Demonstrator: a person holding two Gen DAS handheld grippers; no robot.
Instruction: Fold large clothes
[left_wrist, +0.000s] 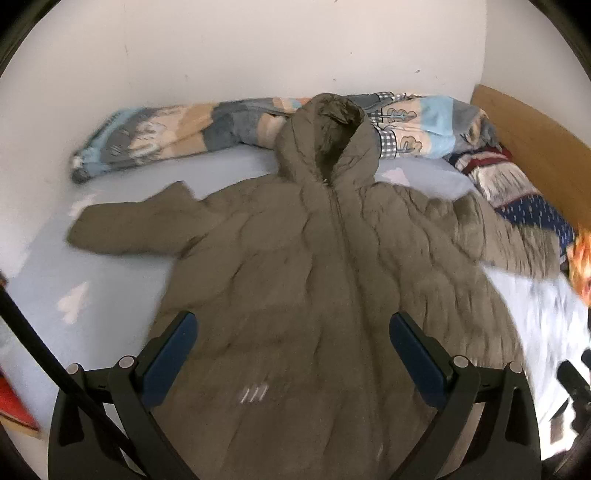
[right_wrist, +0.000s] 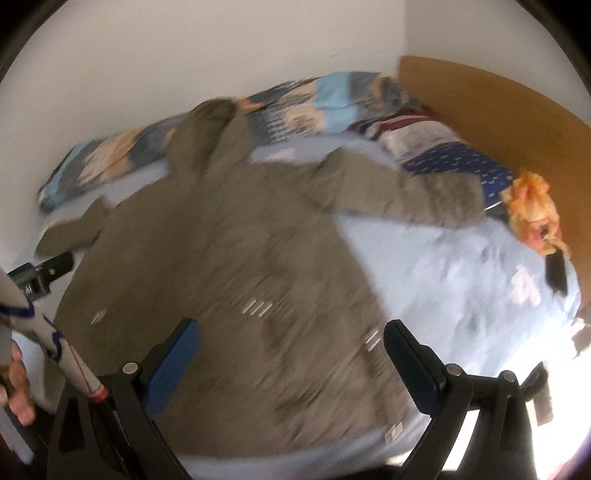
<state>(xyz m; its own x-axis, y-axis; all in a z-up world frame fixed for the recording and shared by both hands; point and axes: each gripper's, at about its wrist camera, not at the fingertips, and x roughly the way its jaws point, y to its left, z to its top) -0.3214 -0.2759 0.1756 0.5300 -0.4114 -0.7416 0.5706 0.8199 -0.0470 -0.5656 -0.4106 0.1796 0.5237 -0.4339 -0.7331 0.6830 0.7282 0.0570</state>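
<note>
Olive-brown quilted hooded jacket (left_wrist: 306, 266) is spread flat, zipped front up, on the bed's pale blue sheet (left_wrist: 110, 280), right under and ahead of both tongs. Left tongs (left_wrist: 293, 354) are wide open over its lower front, gripping nothing. Right tongs (right_wrist: 291, 363) also gape open above the hem. Past the hood lies a rumpled patterned blue-and-peach blanket (left_wrist: 177, 133).

Soft daylight, blown-out glare lower right in right wrist view, perhaps a window, heavy motion blur, fisheye-bent edges
</note>
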